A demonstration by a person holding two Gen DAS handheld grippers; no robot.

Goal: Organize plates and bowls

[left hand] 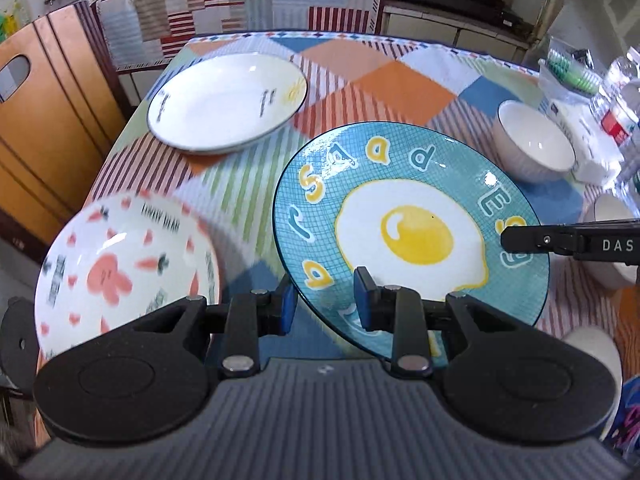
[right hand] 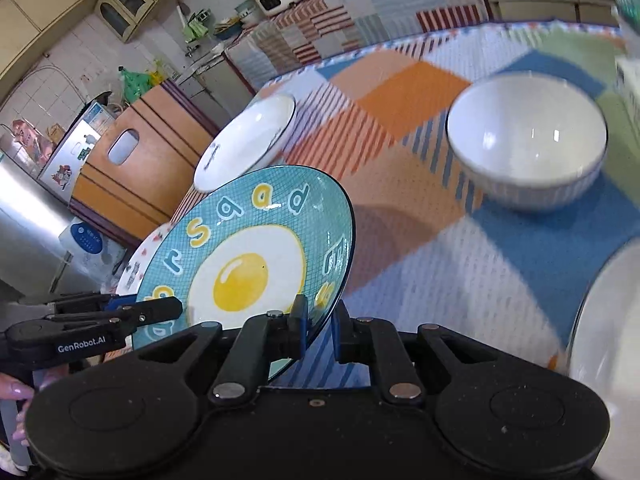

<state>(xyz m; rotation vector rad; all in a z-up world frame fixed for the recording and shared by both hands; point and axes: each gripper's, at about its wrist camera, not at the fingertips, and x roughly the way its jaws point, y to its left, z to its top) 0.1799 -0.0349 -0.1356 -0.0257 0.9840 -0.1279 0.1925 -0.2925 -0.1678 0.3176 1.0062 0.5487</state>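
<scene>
A teal plate with a fried-egg picture (left hand: 412, 236) is held tilted above the table by both grippers. My left gripper (left hand: 326, 300) is shut on its near rim. My right gripper (right hand: 318, 326) is shut on its right rim (right hand: 340, 272); its finger shows in the left wrist view (left hand: 520, 238). A rabbit-and-carrot plate (left hand: 120, 272) lies at the near left. A plain white plate (left hand: 228, 102) lies at the far left. A white ribbed bowl (left hand: 534, 142) stands to the right, seen also in the right wrist view (right hand: 528, 140).
A second white bowl (right hand: 604, 328) sits at the near right edge. Water bottles (left hand: 620, 108) and a white box (left hand: 584, 136) crowd the table's right side. A wooden chair (left hand: 52, 96) stands left of the table. A cloth-covered counter (left hand: 248, 0) is behind.
</scene>
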